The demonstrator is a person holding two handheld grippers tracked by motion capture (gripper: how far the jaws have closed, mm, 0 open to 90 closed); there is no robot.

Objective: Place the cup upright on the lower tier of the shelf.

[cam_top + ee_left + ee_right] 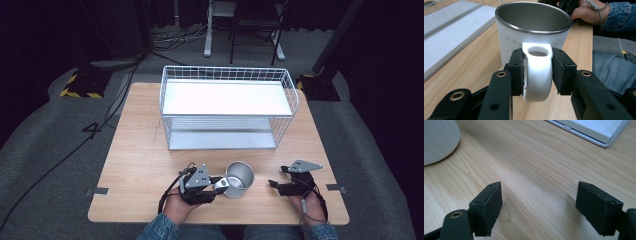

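My left fingers [537,72] pinch the white mug's handle [537,75]. The mug [239,179] stands on the bench [140,150]. My right fingers [544,205] are spread wide, holding nothing.

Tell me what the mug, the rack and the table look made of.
Mug: white matte outside, maybe plastic or coated; brushed grey metal-looking inside with a shiny rim. Rack: thin white-coated wire mesh, likely metal, with flat pale shelves. Table: light wood grain, possibly laminate.
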